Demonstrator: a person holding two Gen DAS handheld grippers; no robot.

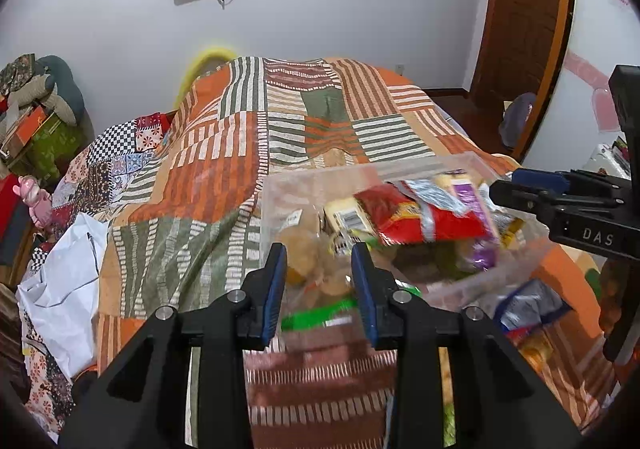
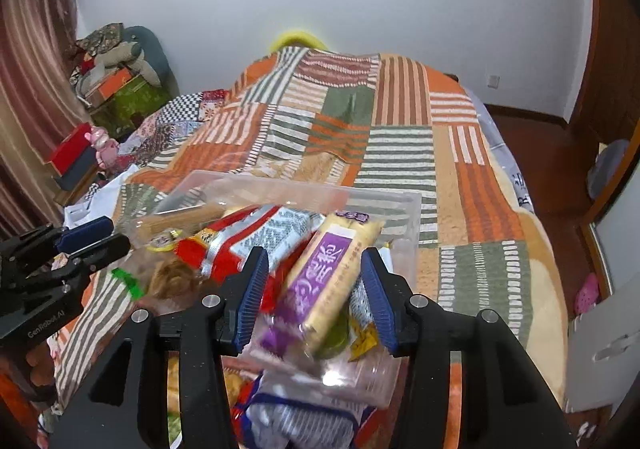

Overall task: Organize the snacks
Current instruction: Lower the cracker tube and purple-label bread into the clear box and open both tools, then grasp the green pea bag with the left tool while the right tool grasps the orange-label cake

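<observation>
A clear plastic bin sits on the bed, piled with snack packs. On top lie a red and silver pack and a purple and cream pack. My left gripper is open at the bin's near left corner, over a clear bag with a green strip. My right gripper is open, its pads either side of the purple pack without touching it. Each gripper shows in the other's view, the right one and the left one.
A striped orange patchwork quilt covers the bed. More snack packs lie beside the bin on the quilt. A white bag lies at the bed's left edge. Boxes and toys stand at the left.
</observation>
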